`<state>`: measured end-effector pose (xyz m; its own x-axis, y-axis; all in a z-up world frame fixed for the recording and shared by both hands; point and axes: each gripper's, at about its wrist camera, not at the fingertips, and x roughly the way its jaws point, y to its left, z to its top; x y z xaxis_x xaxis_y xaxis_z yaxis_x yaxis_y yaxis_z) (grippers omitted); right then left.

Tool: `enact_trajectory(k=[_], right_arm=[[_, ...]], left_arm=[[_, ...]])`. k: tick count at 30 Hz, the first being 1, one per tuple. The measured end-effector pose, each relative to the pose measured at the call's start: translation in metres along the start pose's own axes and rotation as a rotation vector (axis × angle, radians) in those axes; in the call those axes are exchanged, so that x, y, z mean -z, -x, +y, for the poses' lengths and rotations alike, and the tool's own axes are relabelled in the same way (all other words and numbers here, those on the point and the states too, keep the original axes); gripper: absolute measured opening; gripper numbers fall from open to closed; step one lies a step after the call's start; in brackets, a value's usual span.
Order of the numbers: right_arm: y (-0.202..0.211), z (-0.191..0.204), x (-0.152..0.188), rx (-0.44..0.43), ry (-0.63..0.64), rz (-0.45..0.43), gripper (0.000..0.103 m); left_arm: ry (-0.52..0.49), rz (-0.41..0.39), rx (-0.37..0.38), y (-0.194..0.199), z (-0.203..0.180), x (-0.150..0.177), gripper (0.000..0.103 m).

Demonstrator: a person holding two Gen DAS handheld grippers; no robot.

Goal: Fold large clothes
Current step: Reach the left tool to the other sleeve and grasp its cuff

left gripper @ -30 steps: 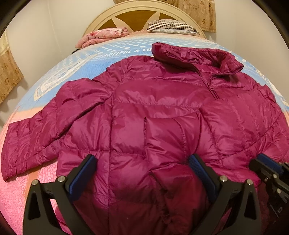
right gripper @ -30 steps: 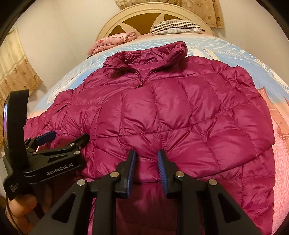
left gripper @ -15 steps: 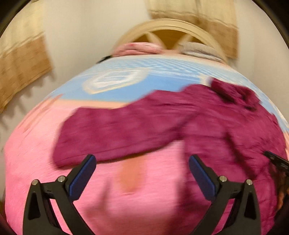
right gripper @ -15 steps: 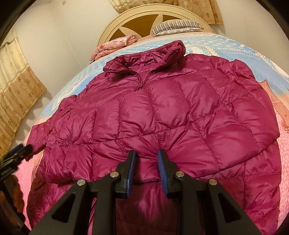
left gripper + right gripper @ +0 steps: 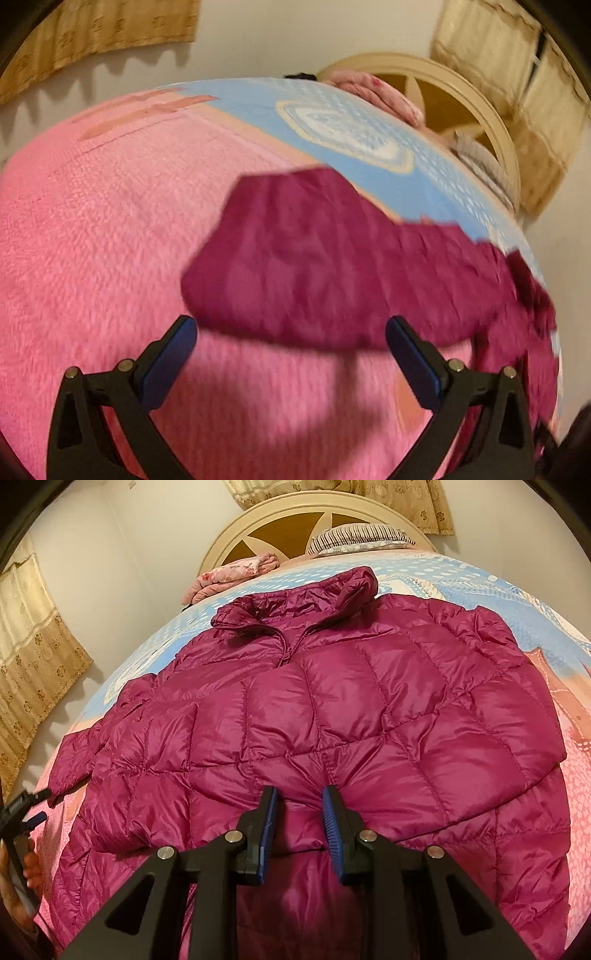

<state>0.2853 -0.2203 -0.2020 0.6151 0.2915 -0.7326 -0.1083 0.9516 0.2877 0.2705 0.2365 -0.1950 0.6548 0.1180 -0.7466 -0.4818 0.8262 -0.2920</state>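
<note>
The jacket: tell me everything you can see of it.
The jacket is a magenta, shiny quilted puffer, seemingly nylon, with a stand-up collar and a front zip. It lies front-up on the bed, collar toward the headboard. One sleeve stretches sideways over the pink cover; the other is folded across the chest. The right tool pinches fabric near the hem; the left tool hangs open by the sleeve.

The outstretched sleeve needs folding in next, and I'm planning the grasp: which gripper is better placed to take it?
Left. The left gripper is open with the sleeve end just ahead of its fingers. The right gripper is nearly shut on the jacket fabric at the folded-over sleeve, far from that sleeve.
</note>
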Motion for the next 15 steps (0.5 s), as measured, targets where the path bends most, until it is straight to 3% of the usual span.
enact_trajectory(k=[4,6,11,13,15], right_arm=[[0.001,-0.001,0.0,-0.001,0.0,-0.001,0.027],[0.001,-0.001,0.0,-0.001,0.0,-0.001,0.027],[0.001,-0.001,0.0,-0.002,0.002,0.0,0.027],[0.001,-0.001,0.0,-0.002,0.003,0.0,0.027],[0.001,-0.001,0.0,-0.003,0.003,0.0,0.027]], left_arm=[[0.103,-0.014,-0.009,-0.01,0.015,-0.011,0.1],[0.128,-0.047,0.007,-0.008,0.022,-0.008,0.088],[0.105,-0.093,0.017,0.003,0.028,-0.009,0.034],[0.097,-0.114,0.038,0.009,0.029,-0.012,0.018],[0.079,-0.141,0.047,0.019,0.027,-0.017,0.015]])
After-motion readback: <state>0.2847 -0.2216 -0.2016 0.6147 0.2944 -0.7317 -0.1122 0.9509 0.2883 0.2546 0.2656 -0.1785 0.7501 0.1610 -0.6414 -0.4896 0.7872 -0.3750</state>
